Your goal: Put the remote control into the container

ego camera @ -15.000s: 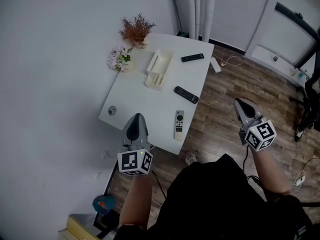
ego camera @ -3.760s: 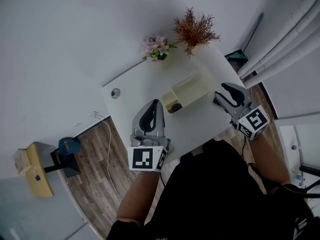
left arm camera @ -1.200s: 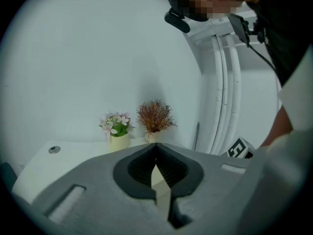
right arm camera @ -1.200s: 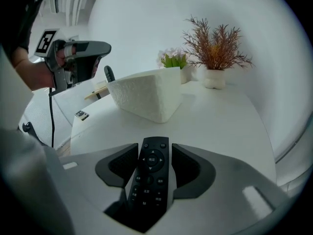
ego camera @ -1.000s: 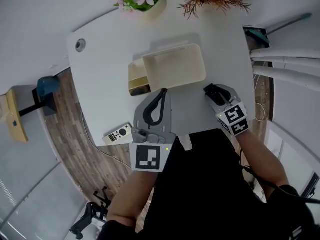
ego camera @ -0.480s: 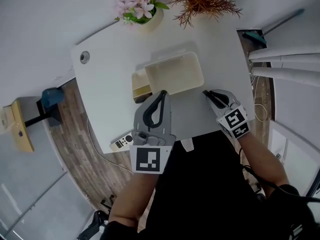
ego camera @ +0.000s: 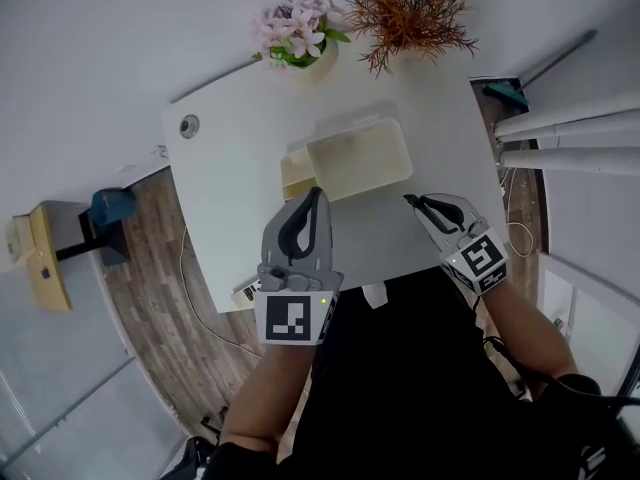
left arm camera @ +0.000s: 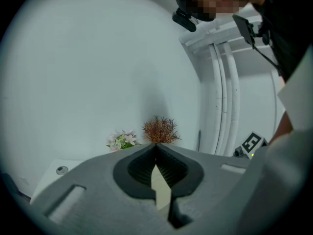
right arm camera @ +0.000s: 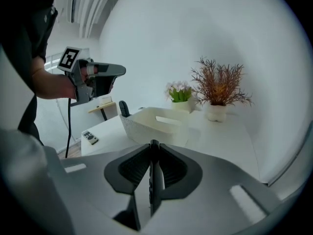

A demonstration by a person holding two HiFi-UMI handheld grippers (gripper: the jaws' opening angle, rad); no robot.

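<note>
My right gripper [ego camera: 412, 201] hangs above the white table's near right part, shut on a black remote control [right arm camera: 152, 182] held edgewise between its pads; its jaws have just been closing on it. The cream container [ego camera: 360, 156] stands mid-table, just beyond both grippers, and it shows as a low tub [right arm camera: 151, 128] ahead in the right gripper view. Another dark remote [right arm camera: 122, 108] sticks up from its small end compartment. My left gripper [ego camera: 318, 193] is shut with nothing in it, raised over the table's near side. A white remote [right arm camera: 89, 137] lies by the near left edge.
A pot of pink flowers [ego camera: 295, 30] and a dried reddish plant [ego camera: 405, 8] stand at the table's [ego camera: 240, 158] far edge by the wall. A round grommet [ego camera: 188, 125] sits in the far left corner. White pipes [ego camera: 570, 133] run at the right.
The right gripper has shut on the black remote that lay on the table and lifted it. The left gripper, still shut, has also risen.
</note>
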